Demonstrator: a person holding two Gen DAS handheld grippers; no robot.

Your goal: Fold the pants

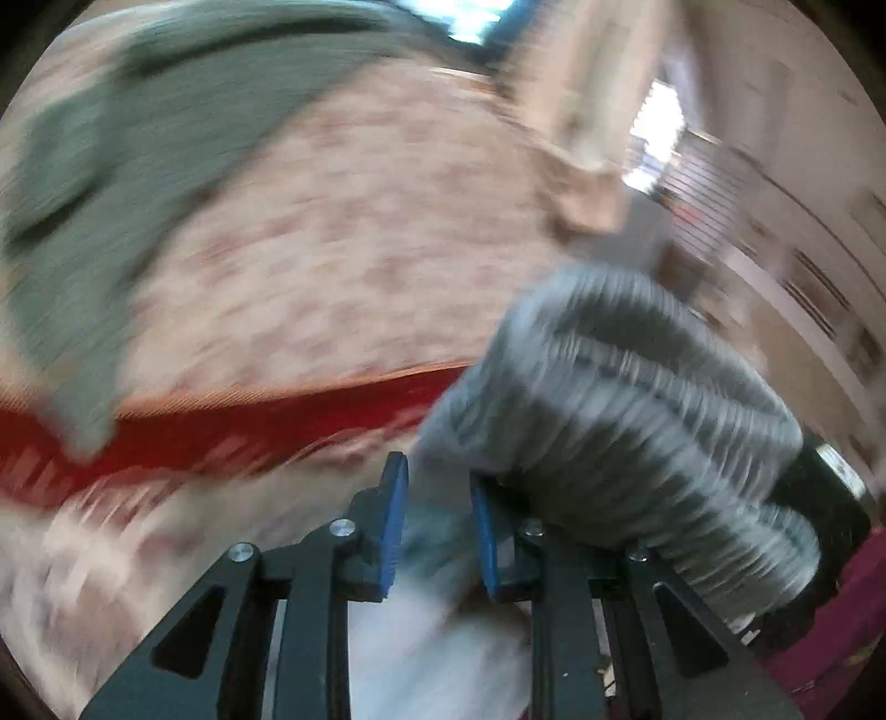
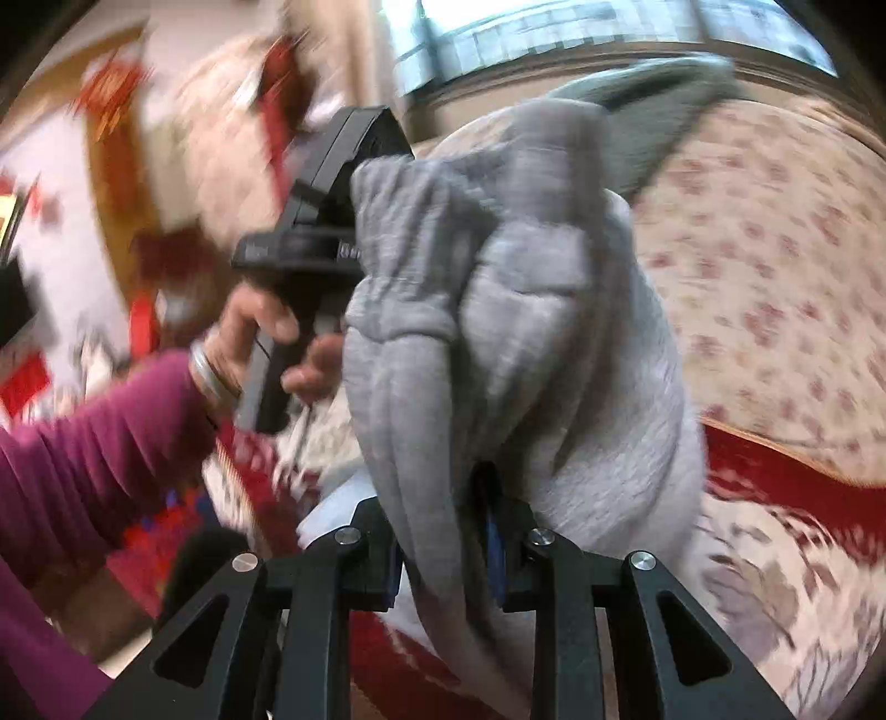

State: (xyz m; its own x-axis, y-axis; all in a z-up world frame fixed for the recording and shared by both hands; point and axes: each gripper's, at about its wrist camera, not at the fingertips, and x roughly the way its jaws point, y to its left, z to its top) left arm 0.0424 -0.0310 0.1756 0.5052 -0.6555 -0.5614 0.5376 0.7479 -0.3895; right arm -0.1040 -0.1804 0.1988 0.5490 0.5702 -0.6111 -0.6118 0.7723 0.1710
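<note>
The grey pants hang bunched in the air between both grippers, above the bed. My right gripper is shut on a thick fold of them, with cloth filling the gap between its blue pads. In the left wrist view, grey cloth lies between the blue pads of my left gripper, which is shut on it, and the gathered waistband hangs over the right finger. In the right wrist view a hand holds the left gripper's black body, its fingertips hidden under the pants. Both views are motion-blurred.
The bed has a cream floral cover with a red and orange border. A grey-green garment lies on it at the far side, with a window beyond. A magenta sleeve crosses the lower left.
</note>
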